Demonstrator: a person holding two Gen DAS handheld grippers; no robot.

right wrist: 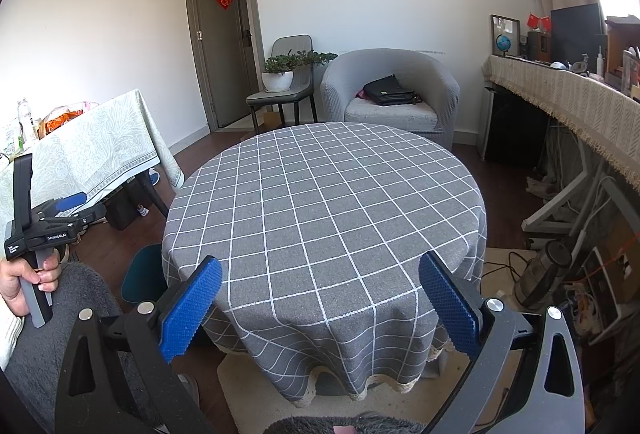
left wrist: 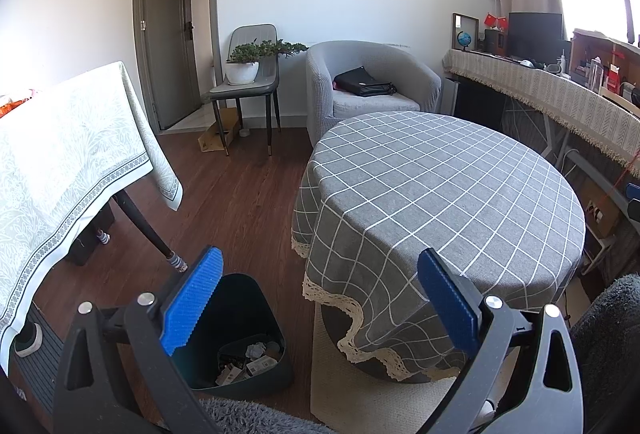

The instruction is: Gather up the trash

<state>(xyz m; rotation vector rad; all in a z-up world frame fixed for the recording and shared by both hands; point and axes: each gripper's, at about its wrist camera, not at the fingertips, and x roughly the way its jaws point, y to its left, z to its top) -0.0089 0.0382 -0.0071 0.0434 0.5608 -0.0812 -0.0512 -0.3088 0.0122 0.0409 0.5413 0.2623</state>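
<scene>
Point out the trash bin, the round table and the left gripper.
trash bin (left wrist: 240, 318): left wrist view, dark inner wall.
round table (right wrist: 332, 202): right wrist view, checked cloth top.
left gripper (left wrist: 318, 300): left wrist view, midway between its blue fingertips.

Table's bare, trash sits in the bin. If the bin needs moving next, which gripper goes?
Left, probably. The left gripper hangs open right above the dark bin, beside the round table. The right gripper, also open, faces the tabletop, with the bin off to its left.
</scene>
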